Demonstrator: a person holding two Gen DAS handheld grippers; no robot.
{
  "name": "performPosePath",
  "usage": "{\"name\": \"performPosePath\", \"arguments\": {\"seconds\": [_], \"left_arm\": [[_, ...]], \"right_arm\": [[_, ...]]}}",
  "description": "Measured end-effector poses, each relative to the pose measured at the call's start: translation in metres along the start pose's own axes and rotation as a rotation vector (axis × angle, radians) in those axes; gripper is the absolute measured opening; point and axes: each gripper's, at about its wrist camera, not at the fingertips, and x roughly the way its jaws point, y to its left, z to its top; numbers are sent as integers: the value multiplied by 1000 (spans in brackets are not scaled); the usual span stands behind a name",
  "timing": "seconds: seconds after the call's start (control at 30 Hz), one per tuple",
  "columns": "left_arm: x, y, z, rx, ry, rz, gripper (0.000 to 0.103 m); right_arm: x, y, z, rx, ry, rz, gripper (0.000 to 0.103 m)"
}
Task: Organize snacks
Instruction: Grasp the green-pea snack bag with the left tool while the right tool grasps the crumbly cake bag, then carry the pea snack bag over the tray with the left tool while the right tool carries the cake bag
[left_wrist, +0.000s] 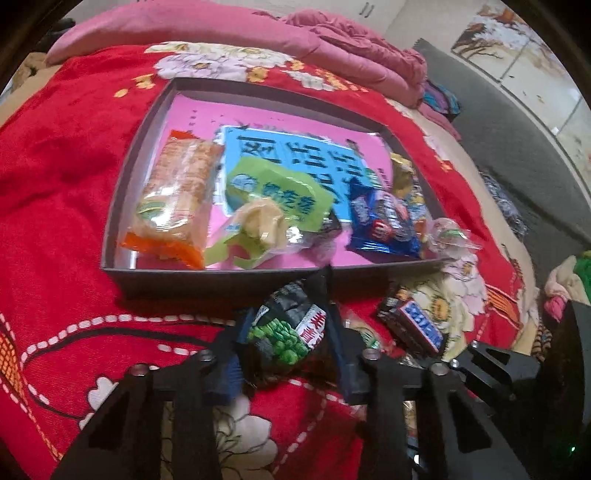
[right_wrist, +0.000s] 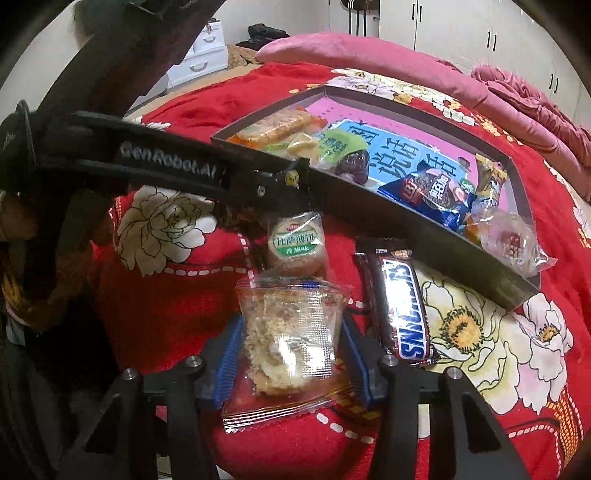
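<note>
Two grips: the left gripper clamps a green-pea packet just before the grey box; the right gripper squeezes a clear crumbly-pastry packet (Snickers bar beside it).

We read "GenRobot.AI" in pale letters along the black gripper body crossing the right wrist view. The brown candy bar on the red blanket carries "SNICKERS" (its middle letters lost in glare). The round biscuit packet bears green Chinese characters, and the blue sheet in the tray shows large dark Chinese characters; the other wrappers are too blurred for us.
</note>
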Motion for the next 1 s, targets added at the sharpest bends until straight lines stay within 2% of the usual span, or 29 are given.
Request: {"name": "performPosePath", "arguments": {"seconds": [0.23,0.47,0.73,1.0], "left_arm": [[-10,-3,-2,23,-26,6,32],[-39,-3,-1,30,-126,6,32],[-51,-9,2,59,-191,47,32],[-54,-15,4,74,-224,50,32]], "right_arm": [[-13,-10,1,54,-51,52,48],[-28,-32,3,162,-133,96,46],[-42,-41,6,206,-205,78,46],[-50,-47,16,233,-267,63,46]]}}
